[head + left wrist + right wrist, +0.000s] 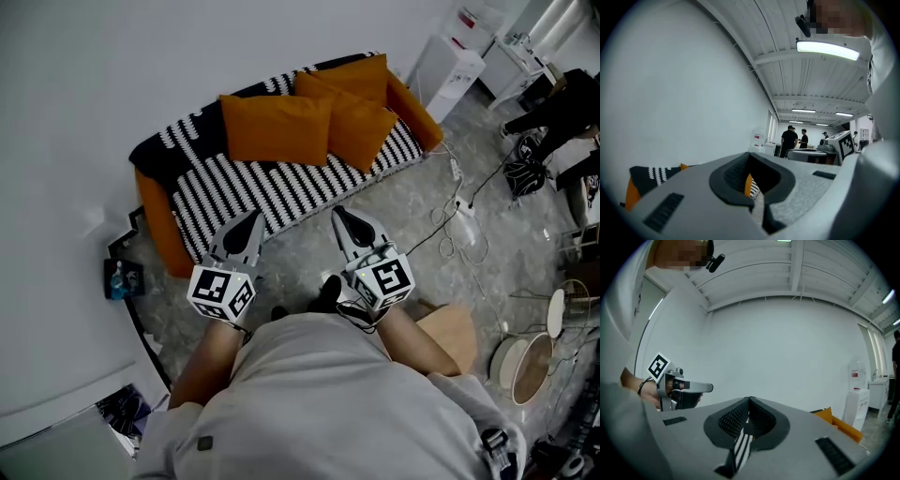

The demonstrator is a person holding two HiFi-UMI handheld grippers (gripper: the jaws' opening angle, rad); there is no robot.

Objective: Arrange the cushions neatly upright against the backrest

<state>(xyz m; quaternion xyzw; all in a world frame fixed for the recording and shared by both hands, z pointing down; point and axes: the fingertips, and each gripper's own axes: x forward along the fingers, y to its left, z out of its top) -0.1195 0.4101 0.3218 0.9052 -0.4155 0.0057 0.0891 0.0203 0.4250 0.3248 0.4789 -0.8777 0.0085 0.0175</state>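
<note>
Wall point(84, 94): runs along the sofa's back and left end, leaving no room behind it.

Floor point(403, 202): an open grey strip lies between the sofa's front edge and the person. To the right it is crossed by loose cables point(459, 220). The clutter beyond them is cut off by the frame edge.

Sofa point(281, 192): striped cover, orange arms. The front part of the seat is bare.

Cushions: three orange ones lean on the backrest, which they mostly hide. Left cushion point(277, 128) overlaps the middle cushion point(361, 127). The far cushion point(361, 75) is partly hidden behind the middle one, so its seating is unclear.

Left gripper point(253, 217) and right gripper point(339, 214): held level side by side over the floor, short of the sofa's front edge. Both have their jaws fully together with nothing held, and only slivers of the sofa show through the pad gaps.
</note>
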